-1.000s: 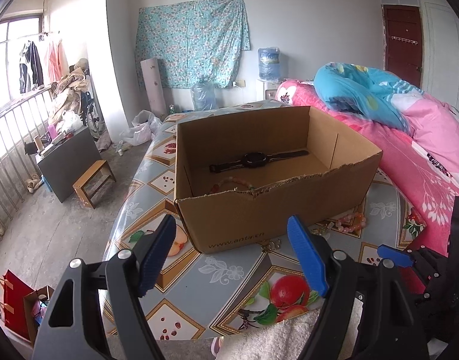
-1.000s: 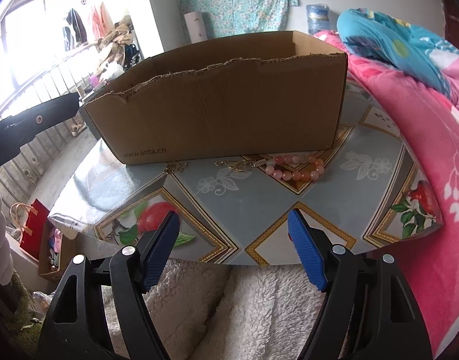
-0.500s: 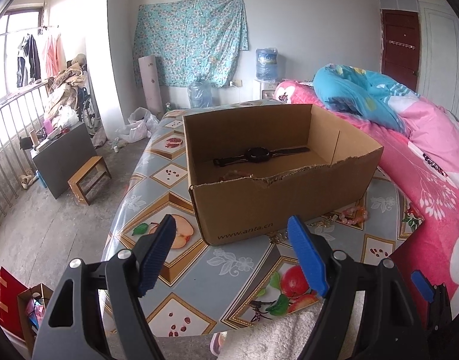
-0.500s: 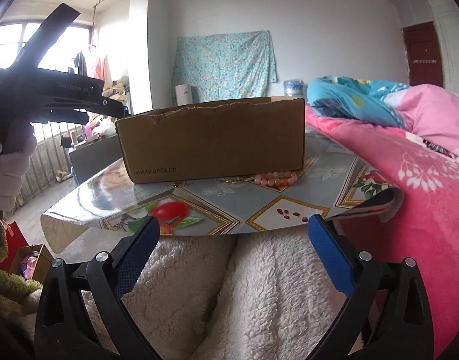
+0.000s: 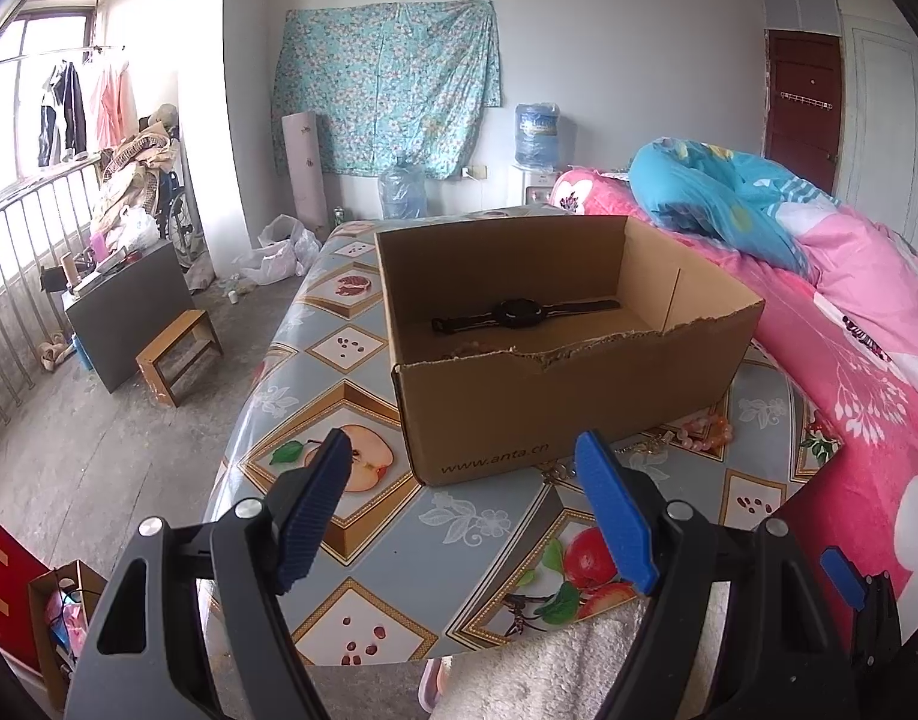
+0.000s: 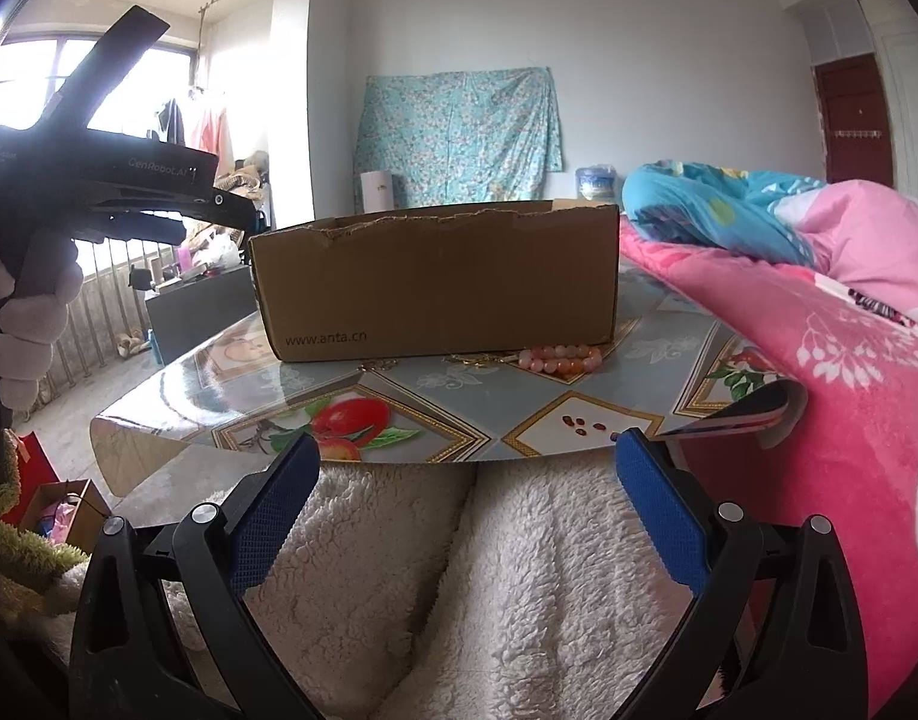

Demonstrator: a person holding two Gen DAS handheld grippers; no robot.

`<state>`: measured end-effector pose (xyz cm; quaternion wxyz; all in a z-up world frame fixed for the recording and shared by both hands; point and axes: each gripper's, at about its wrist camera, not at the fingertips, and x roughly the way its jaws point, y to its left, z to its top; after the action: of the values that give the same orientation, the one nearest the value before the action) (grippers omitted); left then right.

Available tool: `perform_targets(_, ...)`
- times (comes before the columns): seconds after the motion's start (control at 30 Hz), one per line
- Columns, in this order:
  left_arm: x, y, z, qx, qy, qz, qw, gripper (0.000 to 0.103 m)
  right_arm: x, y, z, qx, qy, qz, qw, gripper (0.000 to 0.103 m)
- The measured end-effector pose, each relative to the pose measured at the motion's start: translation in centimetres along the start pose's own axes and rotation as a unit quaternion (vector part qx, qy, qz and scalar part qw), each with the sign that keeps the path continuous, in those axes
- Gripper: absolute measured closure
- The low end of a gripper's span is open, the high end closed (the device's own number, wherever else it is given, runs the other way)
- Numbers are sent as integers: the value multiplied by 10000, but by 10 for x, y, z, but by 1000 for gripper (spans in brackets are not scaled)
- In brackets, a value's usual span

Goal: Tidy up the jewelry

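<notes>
Since a second ago the right gripper has pulled back off the table and levelled out, and its jaws now stand spread at their widest with nothing between them, over white fleecy fabric at the table's near edge. The left gripper has barely shifted; its blue pads are parted and empty above the fruit-patterned tablecloth. A white-gloved hand grips its handle at the left of the right wrist view. An open cardboard box with a torn front rim sits on the table. Inside it, a black watch lies flat along the far side, and something beaded barely shows behind the front wall. Outside, a pink bead bracelet lies on the cloth just beside the box's front right corner, next to a thin gold chain. A pink floral quilt borders the table on the right.
</notes>
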<state>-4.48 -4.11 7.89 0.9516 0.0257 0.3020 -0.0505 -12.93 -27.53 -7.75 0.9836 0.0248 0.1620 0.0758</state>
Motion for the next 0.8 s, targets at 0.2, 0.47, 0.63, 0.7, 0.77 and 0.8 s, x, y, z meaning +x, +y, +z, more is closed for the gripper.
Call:
perform_targets(0.2, 4, -1, -5, 25, 74, -72, 9999, 28, 10, -11, 17, 262, 198, -78, 9994, 8)
perform_targets(0.47, 15, -7, -12, 66, 251, -248, 9994, 28, 21, -23, 53, 419, 170, -164, 9988, 8)
perform_targets(0.63, 27, -17, -17, 152, 367, -466, 9981, 28, 31, -25, 82, 496, 131, -65, 9987, 8)
perform_targets(0.7, 30, -19, -17, 172, 365, -586, 9975, 28, 36, -25, 91, 529, 139, -7, 9985, 8)
perform_targets(0.77, 33, -22, -15, 210, 352, -710, 9966, 28, 40, -24, 98, 551, 166, 46, 9983, 8)
perform_targets(0.8, 34, -24, -15, 233, 330, -782, 9961, 28, 43, -24, 100, 564, 192, 73, 9982, 8)
